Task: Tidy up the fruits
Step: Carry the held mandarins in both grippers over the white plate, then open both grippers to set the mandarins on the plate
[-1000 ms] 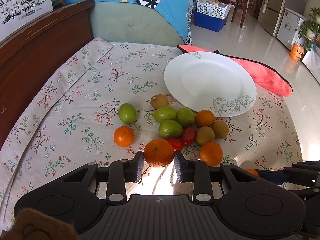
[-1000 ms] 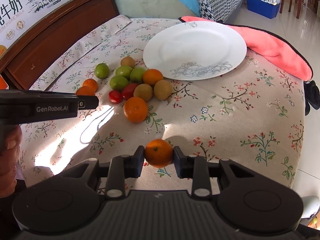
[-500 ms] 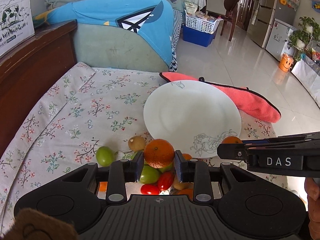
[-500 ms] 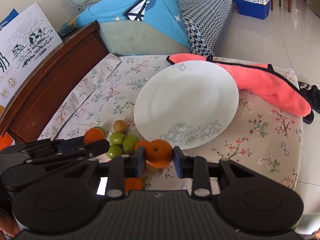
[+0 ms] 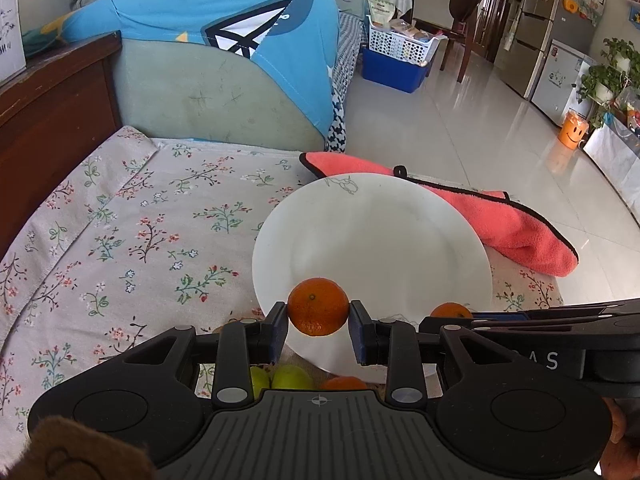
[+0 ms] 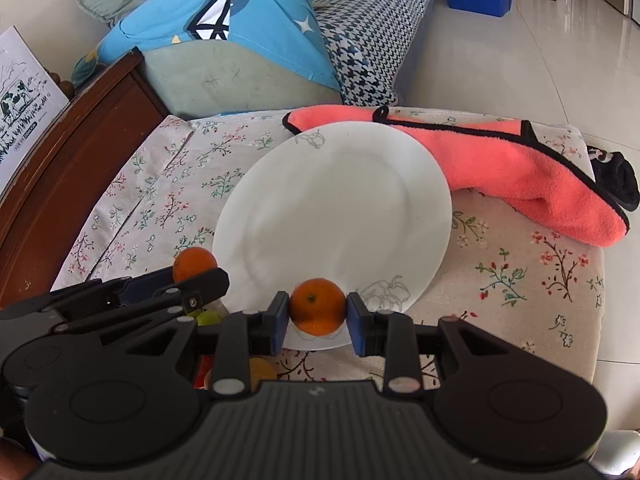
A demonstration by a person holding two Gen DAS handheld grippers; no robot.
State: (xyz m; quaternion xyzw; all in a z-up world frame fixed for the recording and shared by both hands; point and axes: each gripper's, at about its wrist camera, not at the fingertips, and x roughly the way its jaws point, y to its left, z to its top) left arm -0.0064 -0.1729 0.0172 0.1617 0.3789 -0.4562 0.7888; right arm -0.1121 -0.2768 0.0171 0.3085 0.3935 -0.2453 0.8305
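Left wrist view: my left claw is squeezed shut on an orange, and the white plate lies just ahead and below it — the orange hangs over the plate's near edge. In the right wrist view my right claw pinches a second orange the same way, also over the plate's near rim. The two claws are side by side, both tipped down toward the plate, about equally near it. I think each orange needs to go a bit further forward before I let go — otherwise it could roll off. More fruit sits on the flowery cloth under my left claw.
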